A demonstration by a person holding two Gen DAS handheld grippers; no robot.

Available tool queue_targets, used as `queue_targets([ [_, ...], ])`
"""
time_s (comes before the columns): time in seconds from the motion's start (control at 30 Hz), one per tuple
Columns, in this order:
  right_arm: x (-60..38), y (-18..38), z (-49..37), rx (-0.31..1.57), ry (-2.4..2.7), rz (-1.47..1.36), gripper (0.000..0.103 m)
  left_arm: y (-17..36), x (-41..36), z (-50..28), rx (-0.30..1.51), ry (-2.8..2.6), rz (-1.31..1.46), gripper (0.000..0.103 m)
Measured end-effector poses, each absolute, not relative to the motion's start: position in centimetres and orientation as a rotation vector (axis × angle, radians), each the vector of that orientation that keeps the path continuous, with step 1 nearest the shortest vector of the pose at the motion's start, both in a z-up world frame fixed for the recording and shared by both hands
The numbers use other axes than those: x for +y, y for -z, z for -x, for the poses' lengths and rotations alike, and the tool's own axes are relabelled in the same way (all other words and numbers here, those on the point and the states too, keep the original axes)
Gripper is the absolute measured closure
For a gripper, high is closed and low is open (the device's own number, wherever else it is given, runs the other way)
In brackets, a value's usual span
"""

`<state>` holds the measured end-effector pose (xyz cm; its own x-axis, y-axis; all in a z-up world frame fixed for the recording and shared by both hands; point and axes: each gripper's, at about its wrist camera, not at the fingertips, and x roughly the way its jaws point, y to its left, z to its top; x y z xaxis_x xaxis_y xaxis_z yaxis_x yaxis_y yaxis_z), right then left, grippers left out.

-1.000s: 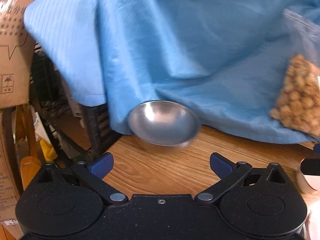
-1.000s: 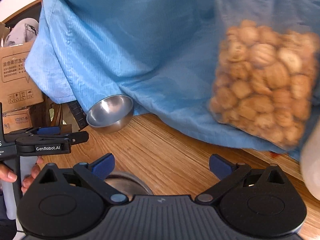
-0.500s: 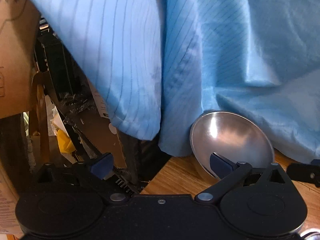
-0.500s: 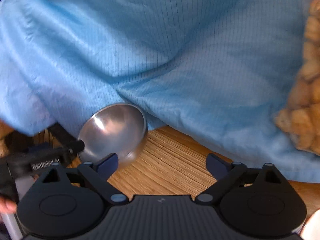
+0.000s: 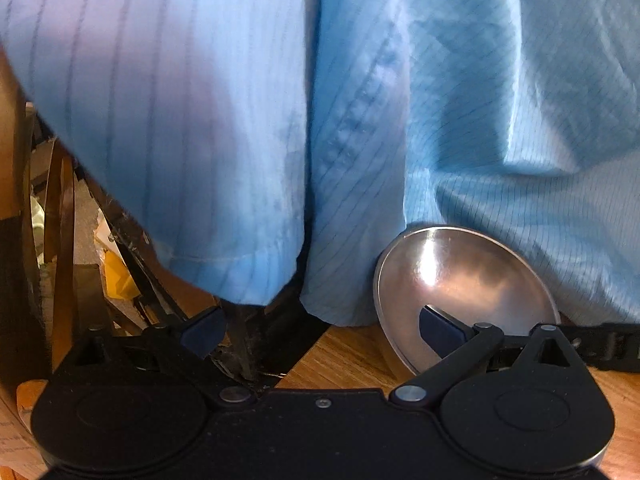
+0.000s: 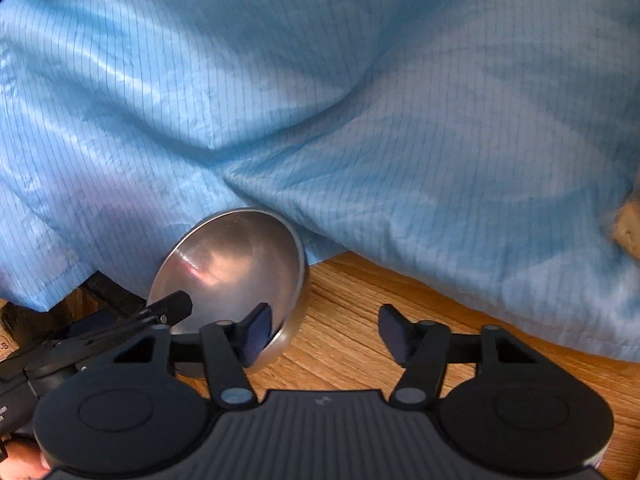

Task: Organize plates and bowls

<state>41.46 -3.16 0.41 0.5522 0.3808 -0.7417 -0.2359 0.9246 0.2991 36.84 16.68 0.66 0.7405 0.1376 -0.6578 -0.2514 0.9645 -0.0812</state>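
On the wooden table [image 6: 360,292], a tilted steel bowl [image 6: 232,268] against blue cloth [image 6: 360,120]
Left gripper [image 5: 320,326] and right gripper [image 6: 324,332] both gape wide, one finger each over its rim

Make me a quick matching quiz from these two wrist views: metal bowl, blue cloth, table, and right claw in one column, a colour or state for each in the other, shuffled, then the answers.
Column one:
1. metal bowl
2. blue cloth
3. table
4. right claw

Column two:
A. wood grain
B. open
C. tilted on its edge
D. draped over the table's far side

Pairs: 1-C, 2-D, 3-A, 4-B
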Motion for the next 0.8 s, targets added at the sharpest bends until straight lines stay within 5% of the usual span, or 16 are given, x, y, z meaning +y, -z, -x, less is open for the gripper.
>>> queue_targets([
  [0.47, -1.8, -0.1, -41.6, 0.937, -0.408, -0.179, 0.064, -0.7, 17.0, -35.9, 0.727, -0.155, 0.257, 0.039],
  [0.67, -1.7, 0.5, -41.8, 0.966, -0.444, -0.195, 0.069, 0.5, 16.5, -37.0, 0.761, -0.098, 0.291, 0.063],
  [0.73, -1.8, 0.3, -41.6, 0.97, -0.47, -0.203, 0.077, 0.6, 16.1, -36.9, 0.762, -0.057, 0.288, 0.082],
  [0.8, -1.6, 0.1, -41.2, 0.974, -0.459, -0.175, 0.078, 0.5, 15.5, -36.7, 0.762, -0.048, 0.277, 0.082],
])
